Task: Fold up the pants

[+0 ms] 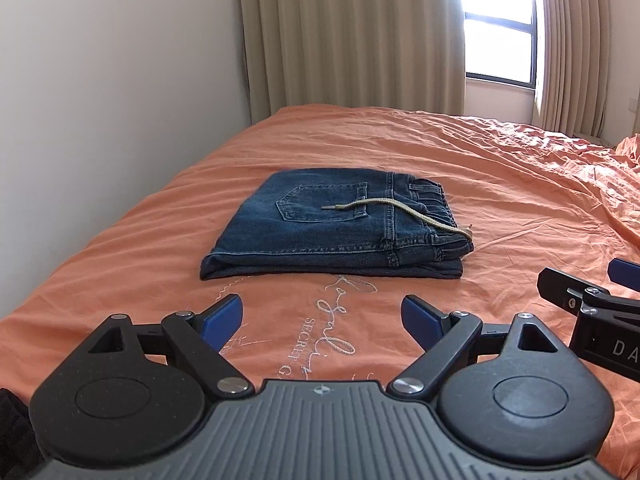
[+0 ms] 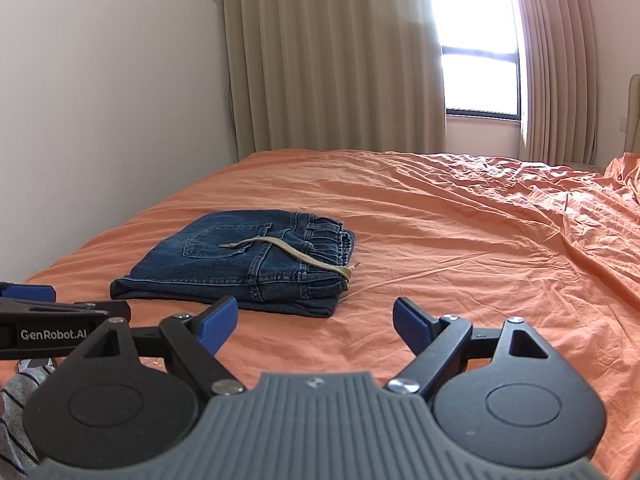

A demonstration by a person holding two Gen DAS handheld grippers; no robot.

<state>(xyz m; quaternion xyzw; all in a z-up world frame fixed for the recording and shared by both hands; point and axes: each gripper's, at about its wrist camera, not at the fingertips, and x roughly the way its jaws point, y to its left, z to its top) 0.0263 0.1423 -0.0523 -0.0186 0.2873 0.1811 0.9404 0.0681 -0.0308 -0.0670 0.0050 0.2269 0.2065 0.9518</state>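
Two grippers are held low over the near part of a bed point(image 1: 500, 184) covered by an orange sheet, and neither is in contact with anything. The left gripper point(image 1: 322, 318) is seen with its blue-padded fingers point(image 1: 224, 316) spread wide apart, nothing between them, above pale embroidered lettering point(image 1: 320, 336) stitched into the sheet. The right gripper point(image 2: 314, 320) is likewise held with its jaws wide apart and empty over plain, creased sheet. Each tool is caught at the edge of the other's view (the left one as a black body with white lettering at the far left of the right wrist view). The pants point(image 1: 340, 224), a pair of dark blue jeans, are laid folded into a compact, roughly rectangular stack on the bed, ahead of both grippers and well apart from them, nearer the left side of the bed and the white wall point(image 1: 100, 100). A back pocket point(image 1: 320, 202) is turned upward, the gathered waistband point(image 1: 434, 204) is placed toward the right, and a beige drawstring point(image 1: 394, 210) is draped across the top of the stack, its far end hanging off the right corner. Beige curtains point(image 1: 352, 36) and a bright window point(image 1: 498, 20) are seen beyond the bed. A piece of striped fabric point(image 2: 16, 408) is visible at the lower left corner of the right wrist view.
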